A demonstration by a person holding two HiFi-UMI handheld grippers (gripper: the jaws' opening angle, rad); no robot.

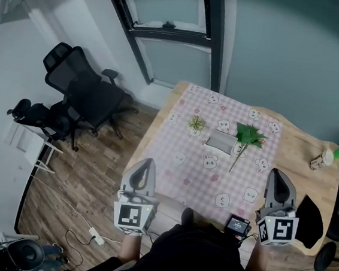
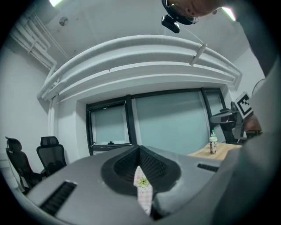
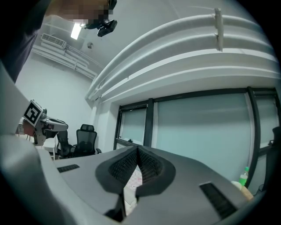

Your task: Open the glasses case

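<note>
The grey glasses case lies closed on the pink checked cloth, between a small tufted plant and a green leafy sprig. My left gripper hovers at the table's near left edge, its jaws together and empty. My right gripper is held over the near right part of the table, also shut with nothing in it. Both are well short of the case. In the left gripper view the left gripper leaves only a slit that shows the cloth. The right gripper view shows the right gripper closed the same way.
A bottle with a green cap stands at the far right of the wooden table. A small black device and a dark object lie near the front edge. Black office chairs stand to the left on the floor.
</note>
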